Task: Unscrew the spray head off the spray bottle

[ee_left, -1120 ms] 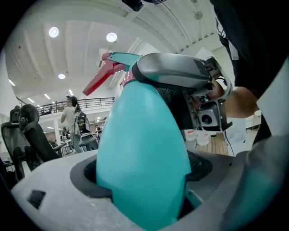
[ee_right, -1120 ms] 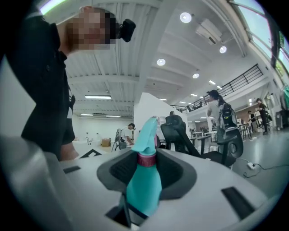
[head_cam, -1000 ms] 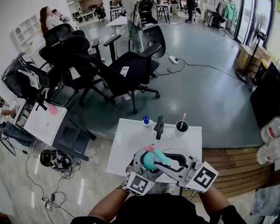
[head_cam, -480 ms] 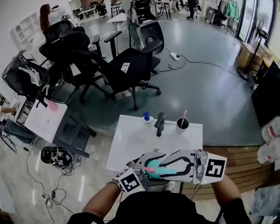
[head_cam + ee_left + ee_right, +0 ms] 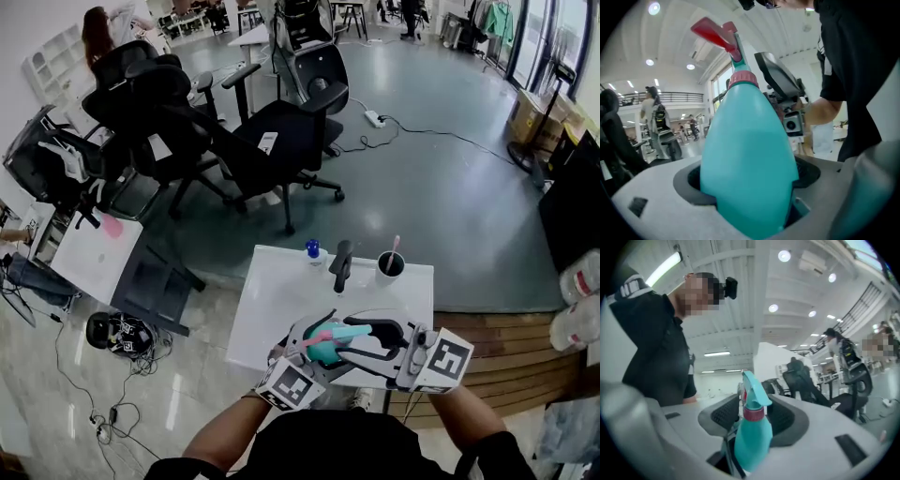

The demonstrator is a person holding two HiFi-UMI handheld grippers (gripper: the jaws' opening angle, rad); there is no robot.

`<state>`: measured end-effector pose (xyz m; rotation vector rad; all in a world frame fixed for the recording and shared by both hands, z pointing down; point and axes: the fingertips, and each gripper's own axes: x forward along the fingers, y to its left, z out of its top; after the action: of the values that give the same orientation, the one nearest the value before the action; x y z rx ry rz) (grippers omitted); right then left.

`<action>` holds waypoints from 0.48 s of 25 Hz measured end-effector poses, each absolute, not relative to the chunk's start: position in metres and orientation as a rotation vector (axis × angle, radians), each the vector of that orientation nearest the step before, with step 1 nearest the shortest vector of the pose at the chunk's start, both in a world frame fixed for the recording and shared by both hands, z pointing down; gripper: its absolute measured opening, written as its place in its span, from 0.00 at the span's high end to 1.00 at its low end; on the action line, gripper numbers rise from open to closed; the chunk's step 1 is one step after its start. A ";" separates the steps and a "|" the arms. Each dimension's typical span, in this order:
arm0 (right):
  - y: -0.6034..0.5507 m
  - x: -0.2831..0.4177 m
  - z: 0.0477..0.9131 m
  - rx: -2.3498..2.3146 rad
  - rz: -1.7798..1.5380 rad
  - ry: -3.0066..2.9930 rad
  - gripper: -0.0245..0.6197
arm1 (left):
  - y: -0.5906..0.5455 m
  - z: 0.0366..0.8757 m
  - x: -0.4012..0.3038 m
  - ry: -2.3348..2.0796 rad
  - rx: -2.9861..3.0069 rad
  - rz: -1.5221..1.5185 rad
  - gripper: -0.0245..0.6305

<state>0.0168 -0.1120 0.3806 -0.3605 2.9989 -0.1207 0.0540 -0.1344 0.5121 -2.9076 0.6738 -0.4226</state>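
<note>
Right gripper (image 5: 754,414) had its jaws swung wider than half a second back, so the teal plastic spray head (image 5: 753,383) with its pink screw collar (image 5: 753,412) sat loose between them, not really squeezed. Left gripper (image 5: 747,185) had its jaws clamped on the belly of the fat teal plastic spray bottle (image 5: 747,150), held in the air over the near edge of the white worktop (image 5: 281,291). My worry: that smooth tapered body could've spun or squirted out of the left jaws on the next twist. And if the right jaws bit the pink trigger (image 5: 715,33) instead of the collar, it'd spray, or just slip.
</note>
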 end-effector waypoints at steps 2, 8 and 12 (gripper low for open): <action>-0.125 0.020 0.389 -0.548 -0.154 2.937 0.67 | -0.146 0.517 0.047 0.833 -2.877 -0.440 0.25; -0.135 0.024 0.403 -0.845 -0.259 2.883 0.64 | -0.164 0.519 0.035 1.061 -2.794 -0.438 0.25; -0.136 0.020 0.408 -0.917 -0.302 2.866 0.66 | -0.172 0.520 0.029 1.148 -2.758 -0.444 0.25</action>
<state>0.0200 -0.1356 0.4082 -0.9170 2.8656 -0.3016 0.0294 -0.1722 0.5202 -2.7581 1.1482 -0.4439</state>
